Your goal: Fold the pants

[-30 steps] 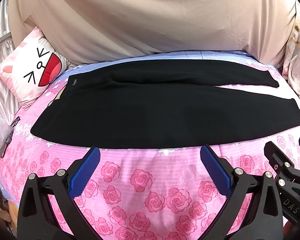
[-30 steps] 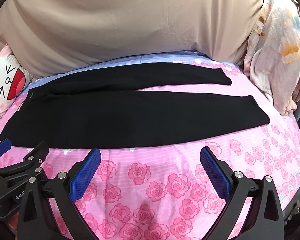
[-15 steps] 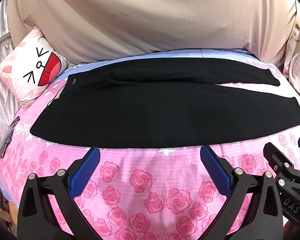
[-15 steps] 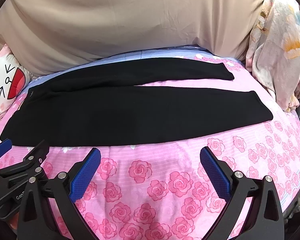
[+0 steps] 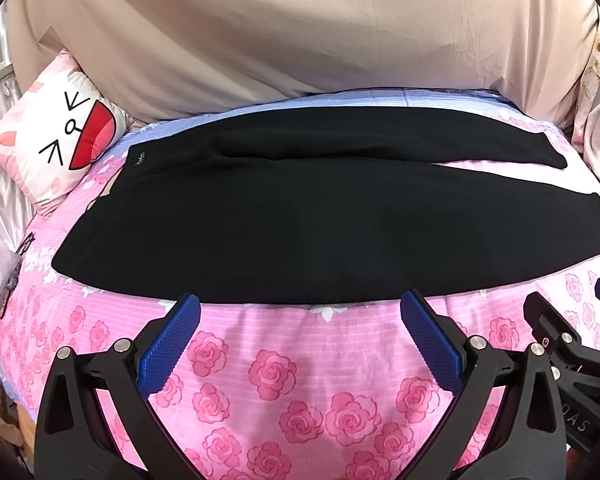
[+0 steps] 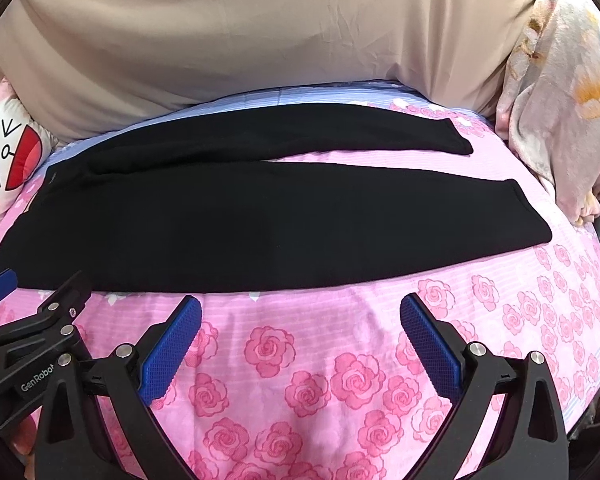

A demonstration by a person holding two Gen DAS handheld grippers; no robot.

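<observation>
Your left tongs [image 5: 300, 312] & right tongs [image 6: 300, 312] both gape wide, empty; pants [image 5: 300, 220] flat just ahead on bedsheet [image 6: 300, 360].

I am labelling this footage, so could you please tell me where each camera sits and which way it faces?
Left wrist view: sits on the left gripper, low over the pink rose-print bedspread, facing the flat black pants and cartoon-face pillow; both blue-padded fingers show, spread open, with the right gripper at its right edge.
Right wrist view: sits on the right gripper, facing the pants' leg ends; its open fingers and the left gripper show.
Shared: pants, bedspread, pillow, beige draped sheet.
</observation>
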